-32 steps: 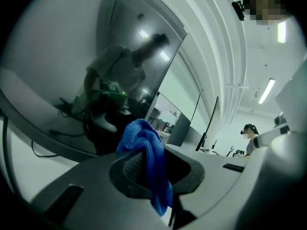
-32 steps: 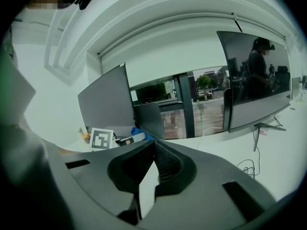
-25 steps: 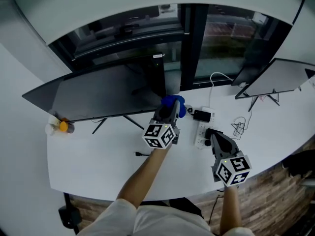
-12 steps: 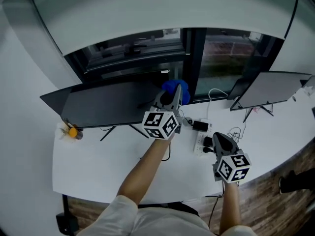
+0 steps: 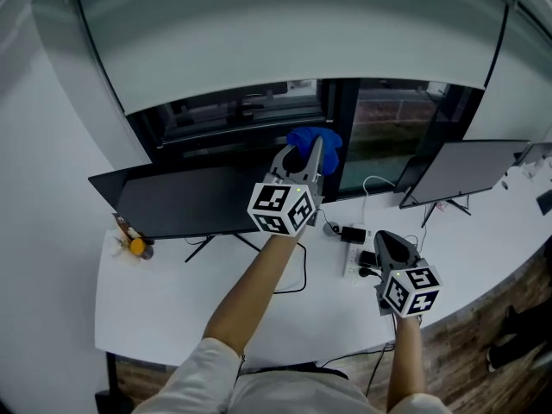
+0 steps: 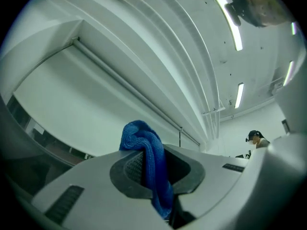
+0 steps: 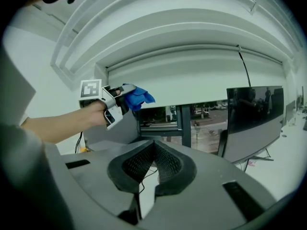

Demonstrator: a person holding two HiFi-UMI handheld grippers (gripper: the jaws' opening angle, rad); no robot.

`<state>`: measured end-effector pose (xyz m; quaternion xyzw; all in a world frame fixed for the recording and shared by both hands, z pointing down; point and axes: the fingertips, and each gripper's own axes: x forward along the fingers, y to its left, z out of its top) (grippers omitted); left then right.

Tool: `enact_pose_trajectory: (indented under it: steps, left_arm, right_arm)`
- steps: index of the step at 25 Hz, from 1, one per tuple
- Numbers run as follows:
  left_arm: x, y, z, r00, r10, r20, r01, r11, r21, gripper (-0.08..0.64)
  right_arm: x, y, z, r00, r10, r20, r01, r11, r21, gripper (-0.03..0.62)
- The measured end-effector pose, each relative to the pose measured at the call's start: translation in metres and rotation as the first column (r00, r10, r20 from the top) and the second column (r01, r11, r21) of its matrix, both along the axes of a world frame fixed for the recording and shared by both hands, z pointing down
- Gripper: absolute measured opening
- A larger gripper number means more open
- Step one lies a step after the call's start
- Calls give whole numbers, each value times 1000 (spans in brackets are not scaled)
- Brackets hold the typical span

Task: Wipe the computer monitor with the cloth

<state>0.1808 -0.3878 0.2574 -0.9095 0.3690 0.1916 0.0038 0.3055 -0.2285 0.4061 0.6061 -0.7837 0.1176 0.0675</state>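
Observation:
A blue cloth is pinched in my left gripper, which is raised high above the top right corner of the wide dark monitor. In the left gripper view the cloth hangs between the jaws, with only wall and ceiling beyond. My right gripper hovers low over the desk on the right, shut with nothing in it. From the right gripper view I see the left gripper with the cloth up at the left, and the right gripper jaws pressed together.
A second monitor stands at the right on the white desk. A power strip with plugs and cables lies near the right gripper. An orange-capped bottle sits at the desk's left end. A dark window is behind.
My left gripper has lifted the blue cloth from desk level beside the monitor to well above its top edge. The right gripper has barely moved.

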Motion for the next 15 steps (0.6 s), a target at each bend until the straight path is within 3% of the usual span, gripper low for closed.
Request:
enact_pose_trajectory:
  steps: [3,7,11,15]
  left_arm:
    - [-21,20,-9,999,8,43,-10,999,45,60]
    - [-77,48,-11,989,-21,143,10,996,83,61]
    - [-143,87,0,950,-80,303,37,988,148,61]
    - [-211,128,20,903,-124,411,65,986,155,61]
  right_arm:
    - [-12,5,-11,1000,15,-5,-15,1000,26,14]
    - [-45,14,-22,1000,12,-26,-11,999,46,14]
    - [-97,28,-39,994,-42,-96,51,994,96,14]
    - [-149,45,-49,989,-84,-122,100,986,130,14]
